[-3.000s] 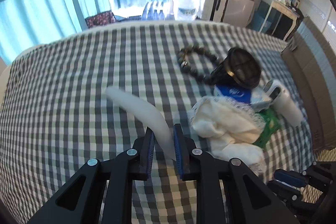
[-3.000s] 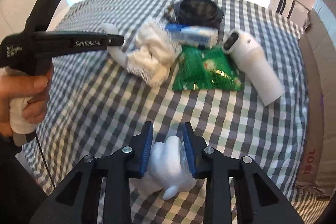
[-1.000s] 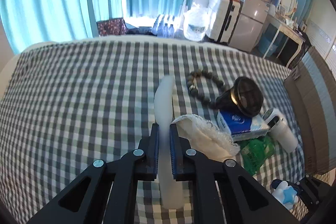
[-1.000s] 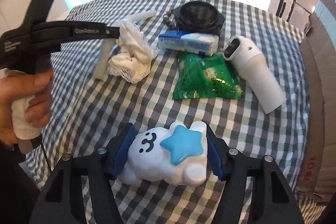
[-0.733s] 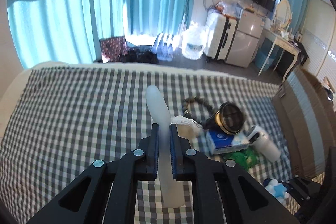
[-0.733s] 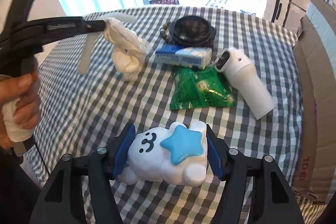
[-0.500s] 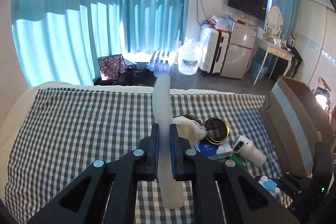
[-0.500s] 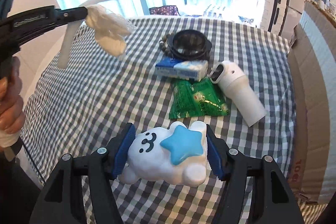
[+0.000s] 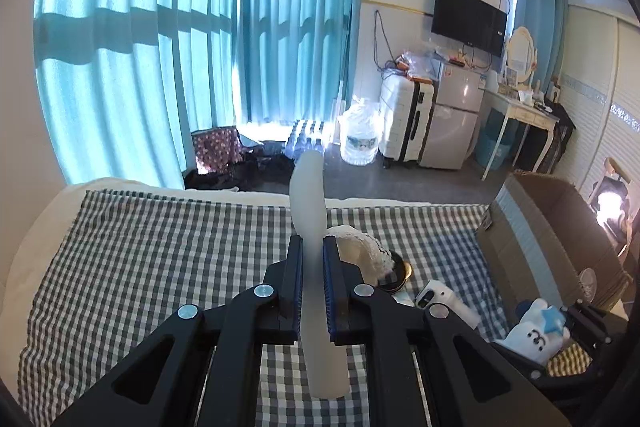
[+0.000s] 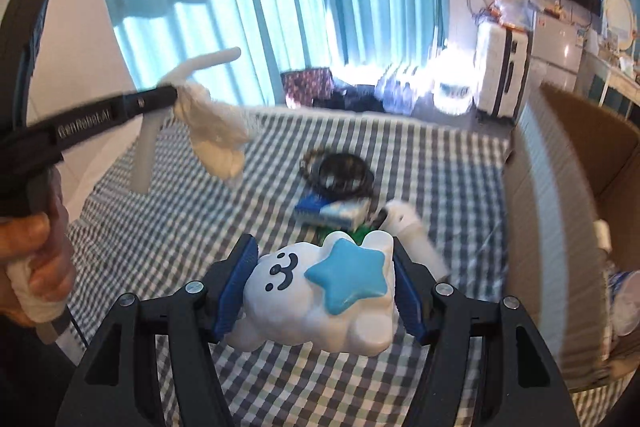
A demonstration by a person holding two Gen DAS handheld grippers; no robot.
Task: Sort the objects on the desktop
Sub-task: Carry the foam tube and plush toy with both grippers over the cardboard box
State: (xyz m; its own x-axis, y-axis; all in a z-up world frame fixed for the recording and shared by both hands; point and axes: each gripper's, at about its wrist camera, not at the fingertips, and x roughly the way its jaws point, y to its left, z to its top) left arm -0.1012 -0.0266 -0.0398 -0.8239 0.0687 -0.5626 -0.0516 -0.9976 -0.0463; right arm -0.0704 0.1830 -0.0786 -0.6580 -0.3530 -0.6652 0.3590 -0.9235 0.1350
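Note:
My left gripper (image 9: 311, 251) is shut on a long translucent white strip (image 9: 308, 199), held high above the checked table (image 9: 160, 259); a white lacy cloth (image 9: 360, 251) hangs with it. From the right wrist view the same strip (image 10: 146, 151) and cloth (image 10: 216, 139) dangle from that left gripper (image 10: 168, 93) at the upper left. My right gripper (image 10: 322, 267) is shut on a white cloud-shaped toy with a blue star (image 10: 320, 291), lifted off the table; the toy (image 9: 534, 327) also shows at the left wrist view's lower right.
On the checked cloth lie a black round lid (image 10: 342, 173) with a bead bracelet, a blue tissue pack (image 10: 332, 213), a green packet and a white cylindrical device (image 10: 416, 231). An open cardboard box (image 10: 568, 155) stands at the table's right edge. A person's hand (image 10: 36, 267) holds the left gripper.
Both grippers have risen well above the table with their loads. The cloth has come up off the table along with the strip. The views now tilt toward the curtains and the box.

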